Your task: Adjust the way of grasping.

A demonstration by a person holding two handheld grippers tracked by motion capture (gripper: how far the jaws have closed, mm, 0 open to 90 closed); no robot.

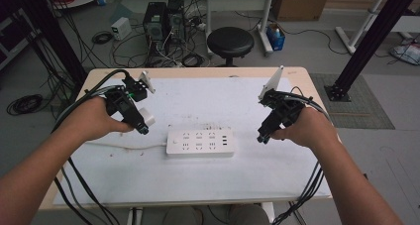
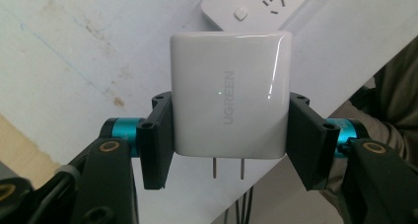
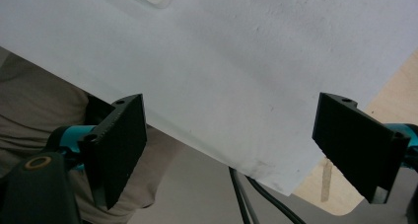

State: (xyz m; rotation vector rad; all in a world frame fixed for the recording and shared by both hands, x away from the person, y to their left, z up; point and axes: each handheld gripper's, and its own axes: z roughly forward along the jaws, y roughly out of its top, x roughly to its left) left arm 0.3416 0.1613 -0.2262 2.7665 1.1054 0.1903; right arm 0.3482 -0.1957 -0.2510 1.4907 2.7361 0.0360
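Charger [image 2: 229, 93], clamped in the left claw [image 2: 229, 135] at the left of the high view just beside the power strip [image 1: 200, 142], should be turned prongs-down and lowered squarely into a socket, while the right claw [image 3: 246, 145], jaws apart, steadies that strip.

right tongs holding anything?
No, the right tongs stand wide apart with nothing but the white table sheet between the jaws.

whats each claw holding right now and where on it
The left claw grips a white charger by its two flat sides, prongs pointing back toward the claw. The right claw is open, holding nothing.
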